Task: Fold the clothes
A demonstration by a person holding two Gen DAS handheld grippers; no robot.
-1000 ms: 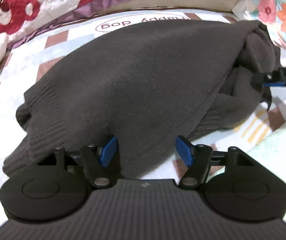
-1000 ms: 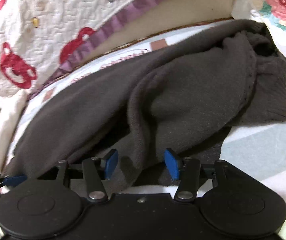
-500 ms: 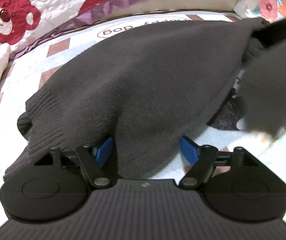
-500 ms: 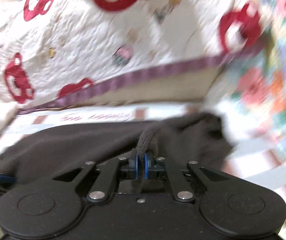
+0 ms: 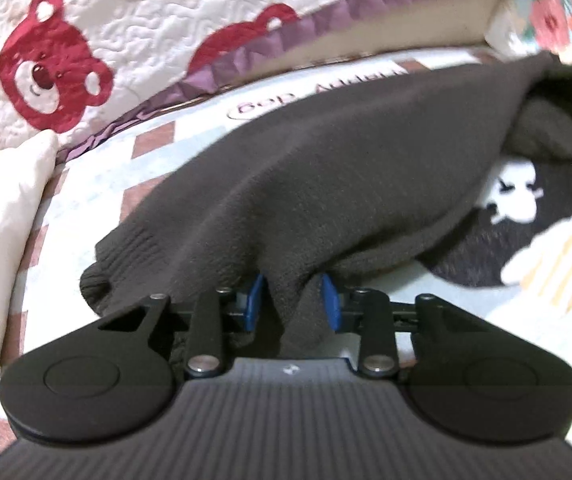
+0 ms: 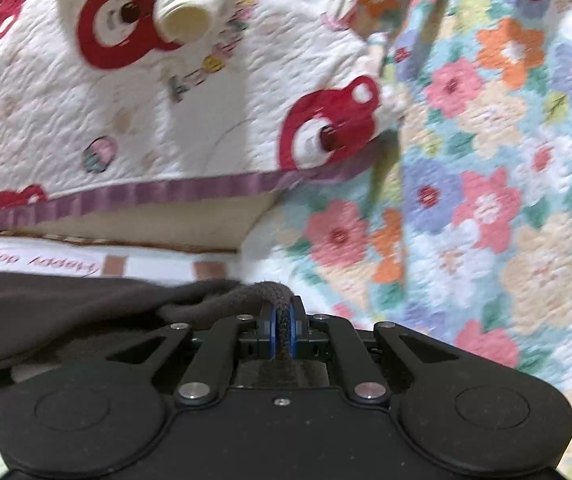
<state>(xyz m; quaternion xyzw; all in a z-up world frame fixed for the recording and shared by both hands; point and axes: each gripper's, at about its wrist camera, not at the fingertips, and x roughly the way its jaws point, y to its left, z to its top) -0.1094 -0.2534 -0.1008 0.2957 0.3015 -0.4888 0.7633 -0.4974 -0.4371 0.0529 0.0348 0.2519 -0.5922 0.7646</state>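
The dark brown knitted sweater point(image 5: 326, 168) is lying across the middle of the left wrist frame, spread over the checked printed bedsheet point(image 5: 98, 184). The left gripper point(image 5: 292, 300) is closing in, its blue pads point(image 5: 255, 298) narrowed around a bunched fold of hem. At lower centre of the right wrist frame, the right gripper point(image 6: 281, 330) is pinching a ribbed edge of the sweater tight, with the floral blanket point(image 6: 486, 200) filling the right side.

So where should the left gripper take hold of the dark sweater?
At the ribbed hem of the dark sweater, coming in low from the near edge. That hem bunches up between the left gripper jaws, which are partly closed around the fold. The right gripper already pinches another edge.
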